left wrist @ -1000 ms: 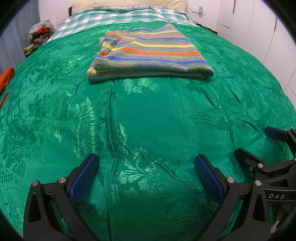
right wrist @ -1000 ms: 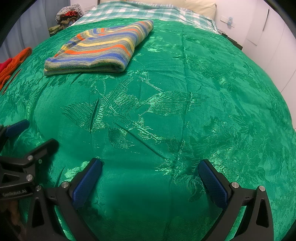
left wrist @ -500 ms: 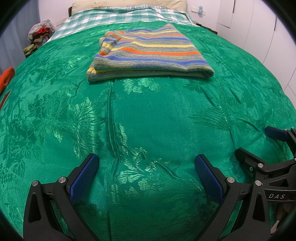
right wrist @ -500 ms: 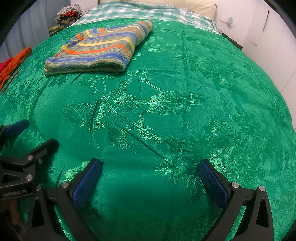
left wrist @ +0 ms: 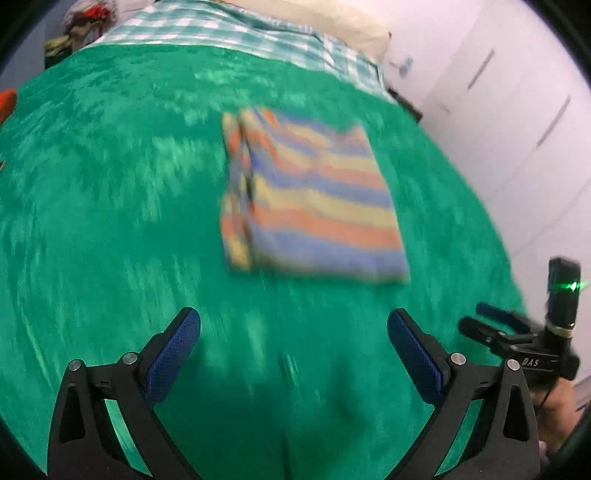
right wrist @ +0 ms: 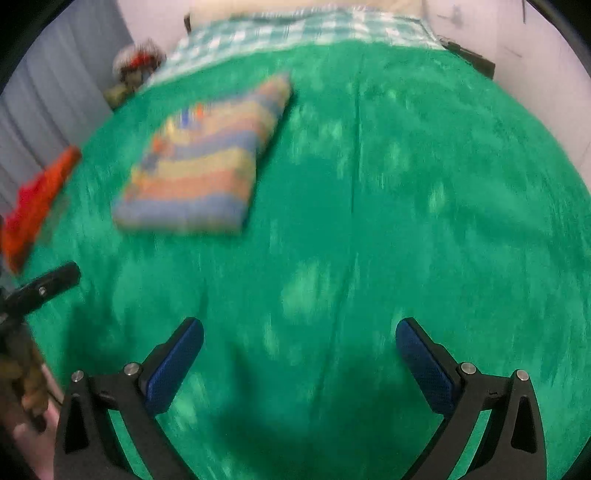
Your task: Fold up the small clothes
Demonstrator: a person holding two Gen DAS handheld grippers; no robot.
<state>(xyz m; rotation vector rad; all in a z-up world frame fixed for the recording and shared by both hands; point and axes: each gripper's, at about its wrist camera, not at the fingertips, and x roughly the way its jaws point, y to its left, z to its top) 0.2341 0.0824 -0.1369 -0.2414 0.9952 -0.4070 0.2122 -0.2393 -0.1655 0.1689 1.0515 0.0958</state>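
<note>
A folded striped garment (left wrist: 310, 199) in blue, orange and yellow lies flat on the green bedspread (left wrist: 110, 221). In the right wrist view the striped garment (right wrist: 199, 170) sits at the upper left. My left gripper (left wrist: 293, 332) hangs open above the bedspread, well short of the garment, nothing between its blue pads. My right gripper (right wrist: 299, 339) is also open and empty, over bare bedspread to the right of the garment. Both views are blurred by motion. The right gripper (left wrist: 495, 317) shows at the left wrist view's right edge.
An orange-red cloth (right wrist: 37, 206) lies at the bed's left edge. A checked sheet (left wrist: 229, 33) and pillow (left wrist: 332, 22) are at the head. A pile of clothes (right wrist: 136, 70) sits by the curtain. White cupboard doors (left wrist: 517, 110) stand at the right.
Both grippers have lifted and pulled back from the bed, so the garment now appears lower and more from above. Both views turned blurry with motion. The jaws stayed open.
</note>
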